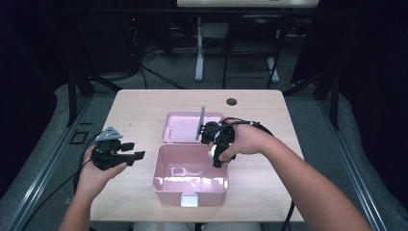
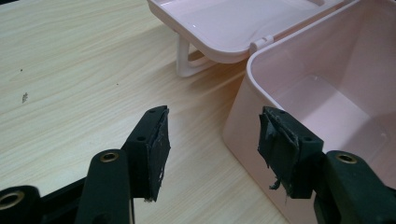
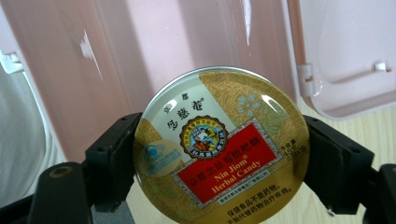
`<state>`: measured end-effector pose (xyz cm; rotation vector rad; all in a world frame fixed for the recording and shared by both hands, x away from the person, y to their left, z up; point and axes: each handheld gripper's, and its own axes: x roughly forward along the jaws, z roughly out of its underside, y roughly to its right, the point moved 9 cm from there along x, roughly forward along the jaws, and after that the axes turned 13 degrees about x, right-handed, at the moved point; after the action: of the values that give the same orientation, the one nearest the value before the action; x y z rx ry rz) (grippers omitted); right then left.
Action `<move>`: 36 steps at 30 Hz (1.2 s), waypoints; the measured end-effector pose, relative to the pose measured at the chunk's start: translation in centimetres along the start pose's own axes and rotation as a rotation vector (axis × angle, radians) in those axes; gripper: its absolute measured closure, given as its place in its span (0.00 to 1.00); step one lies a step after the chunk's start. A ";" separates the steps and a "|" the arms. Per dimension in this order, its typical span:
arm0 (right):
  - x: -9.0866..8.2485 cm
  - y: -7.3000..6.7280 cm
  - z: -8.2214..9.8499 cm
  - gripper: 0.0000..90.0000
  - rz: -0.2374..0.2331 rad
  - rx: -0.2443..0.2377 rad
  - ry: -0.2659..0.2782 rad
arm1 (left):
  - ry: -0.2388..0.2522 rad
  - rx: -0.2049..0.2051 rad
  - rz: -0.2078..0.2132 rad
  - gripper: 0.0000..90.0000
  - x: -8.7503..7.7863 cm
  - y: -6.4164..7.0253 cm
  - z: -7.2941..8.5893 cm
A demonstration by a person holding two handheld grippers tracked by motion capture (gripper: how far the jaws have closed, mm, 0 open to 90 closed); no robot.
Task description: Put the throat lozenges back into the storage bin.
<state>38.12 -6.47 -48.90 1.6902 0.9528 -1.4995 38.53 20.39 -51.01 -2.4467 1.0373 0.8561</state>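
Note:
An open pink plastic box point(image 1: 166, 185) stands at the table's middle, and its lid point(image 1: 179, 130) lies flipped back behind it. My right gripper point(image 1: 217, 158) hangs over the box's back right corner, shut on a round gold candy tin point(image 3: 219, 144) with a red label. The tin sits flat between both jaws, with the box's inner wall point(image 3: 140, 56) behind it. My left gripper point(image 1: 133, 152) is held just left of the box, open with nothing in it. In the left gripper view its fingers point(image 2: 154, 149) point at the box's outer wall point(image 2: 243, 126).
A white latch point(image 1: 188, 200) sticks out at the box's front wall. A dark cable hole point(image 1: 231, 101) sits near the table's far edge. Bare wood point(image 1: 130, 110) lies left of and behind the box. Desk legs and cables stand beyond the table.

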 end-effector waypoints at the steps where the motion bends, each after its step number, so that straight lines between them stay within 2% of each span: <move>1: 0.1 -0.1 -0.1 0.22 0.000 -0.005 -0.002 | -0.001 0.000 0.000 0.48 0.0 0.0 0.0; 12: 1.3 -1.3 -0.9 0.22 0.005 -0.064 -0.033 | -0.001 0.001 0.000 0.48 0.0 0.0 0.0; 15: 1.7 -1.6 -1.0 0.22 -0.014 -0.067 -0.029 | -0.004 0.000 0.001 0.48 0.0 -0.1 0.1; 18: 2.2 -1.7 -1.0 0.22 -0.014 -0.086 -0.035 | -0.006 -0.004 -0.001 0.48 0.0 -0.1 0.1; 28: 3.7 -2.2 -1.0 0.22 -0.028 -0.105 -0.041 | -0.008 -0.001 -0.003 0.48 0.1 -0.1 0.2; 32: 4.3 -2.2 -0.8 0.22 -0.011 -0.122 -0.053 | -0.012 -0.001 0.000 0.48 0.1 -0.2 0.2; 36: 4.9 -2.3 -0.7 0.22 -0.024 -0.122 -0.050 | -0.014 0.000 -0.001 0.48 0.1 -0.2 0.3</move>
<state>36.83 -4.27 -53.71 1.5533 1.0201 -1.4622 38.62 20.59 -51.25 -2.4382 1.0307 0.8713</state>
